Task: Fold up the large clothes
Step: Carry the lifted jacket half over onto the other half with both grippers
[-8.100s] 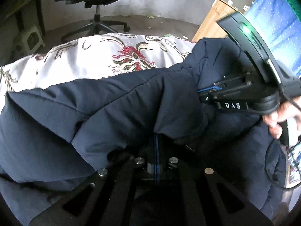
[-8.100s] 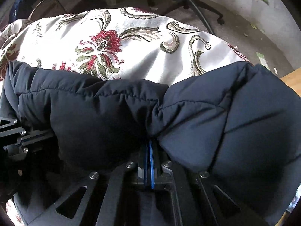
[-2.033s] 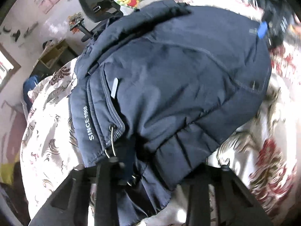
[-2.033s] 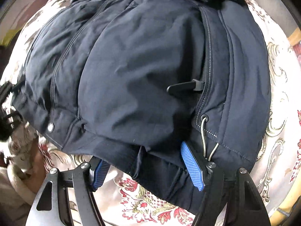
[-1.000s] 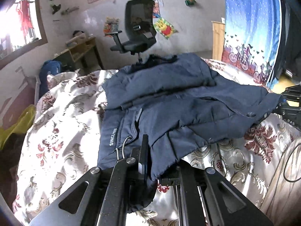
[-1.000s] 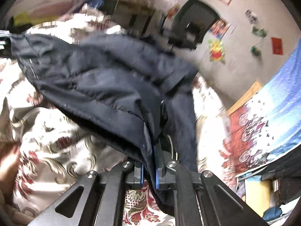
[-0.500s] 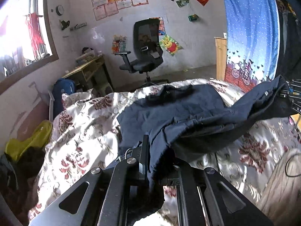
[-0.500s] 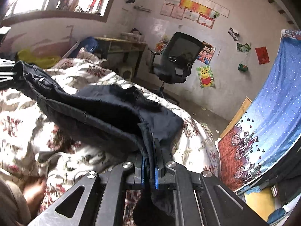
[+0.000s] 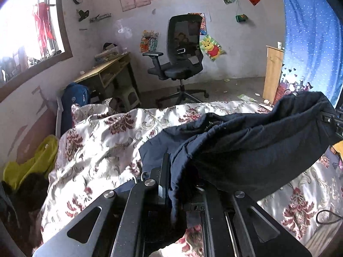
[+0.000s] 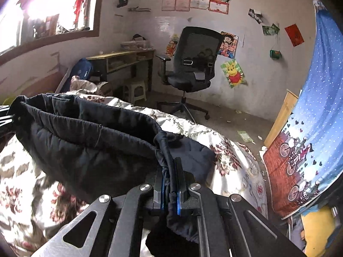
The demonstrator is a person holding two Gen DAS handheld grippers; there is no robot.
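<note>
A dark navy padded jacket [image 9: 253, 145] hangs stretched between both grippers above the bed. My left gripper [image 9: 171, 180] is shut on one corner of its hem. My right gripper [image 10: 171, 180] is shut on the other corner, with the drawstring edge pinched between the blue pads [image 10: 178, 184]. The jacket [image 10: 85, 145] sags in the middle, and its far part rests on the floral bedspread [image 9: 103, 141]. The right gripper shows at the right edge of the left wrist view [image 9: 336, 120]. The left gripper shows at the left edge of the right wrist view [image 10: 5, 117].
The floral bedspread [image 10: 235, 171] covers the bed below. A black office chair [image 9: 182, 57], a wooden desk [image 9: 103, 72] and a small stool [image 10: 135, 90] stand beyond the bed. A blue curtain [image 10: 317, 111] hangs on the right. A yellow-green item [image 9: 32, 165] lies at the left.
Both grippers have risen higher with the jacket's hem, lifting more of the jacket off the bedspread. Two seconds ago both were open at the hem; now both are shut on it.
</note>
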